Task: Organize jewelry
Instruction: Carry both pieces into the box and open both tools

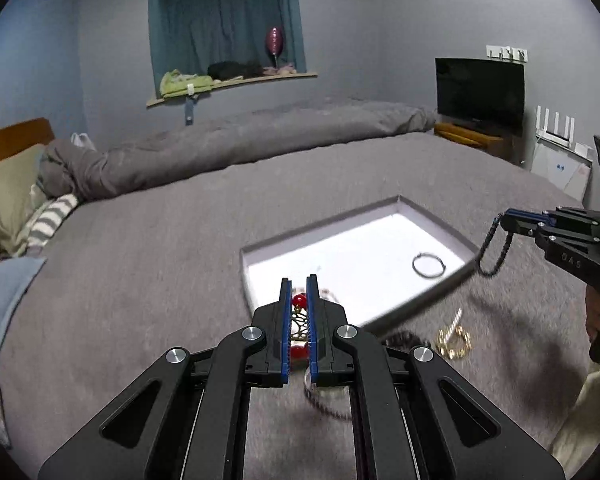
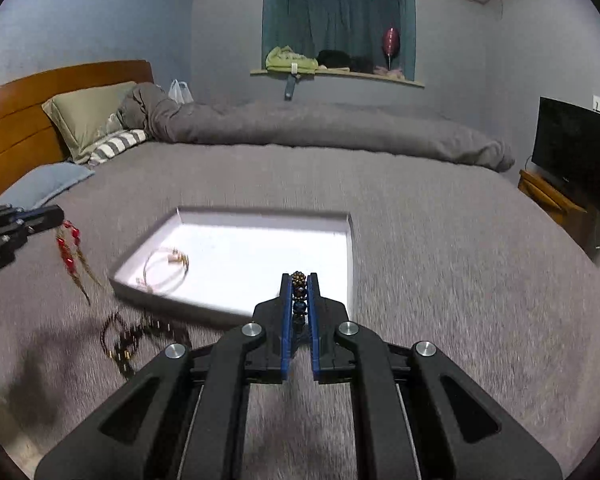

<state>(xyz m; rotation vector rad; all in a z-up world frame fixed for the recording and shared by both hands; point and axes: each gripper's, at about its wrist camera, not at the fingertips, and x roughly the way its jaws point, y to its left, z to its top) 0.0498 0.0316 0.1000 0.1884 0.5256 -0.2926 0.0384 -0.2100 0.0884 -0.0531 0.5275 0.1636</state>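
Fingers [image 1: 287,320] of the left gripper [image 1: 299,292] clenched on a red-beaded gold filigree piece [image 1: 299,301], held up off the grey bedspread [image 1: 148,264] just short of the near corner of the shallow white open box [image 1: 432,216]; seen from the right wrist, same piece dangling below the left gripper, red beads and gold strands hanging free. Fingers of the right gripper [image 2: 299,290] likewise clamped, on a dark blue and bronze beaded strand [image 2: 299,294], pinched between the blue pads and looping down in the air at the box's right side in the left view. Nearer on the bedspread, not yet gathered: a dark beaded bracelet [image 2: 114,332] and a small tangle of gold chain [image 1: 454,340] lying together just outside the box's near edge, plus a blurred dark ring directly beneath the left gripper, too smeared to identify. Inside the box already: a thin wire bangle [image 1: 429,266] and, in the right view, a pale gold hoop with a small charm [image 2: 168,270]. Judged from this, roughly midway: two pieces boxed, two in hand and close to drop-off, at least two or three loose on the bed. Farther back, rolled grey duvet [image 2: 340,128], pillows and headboard, untouched.
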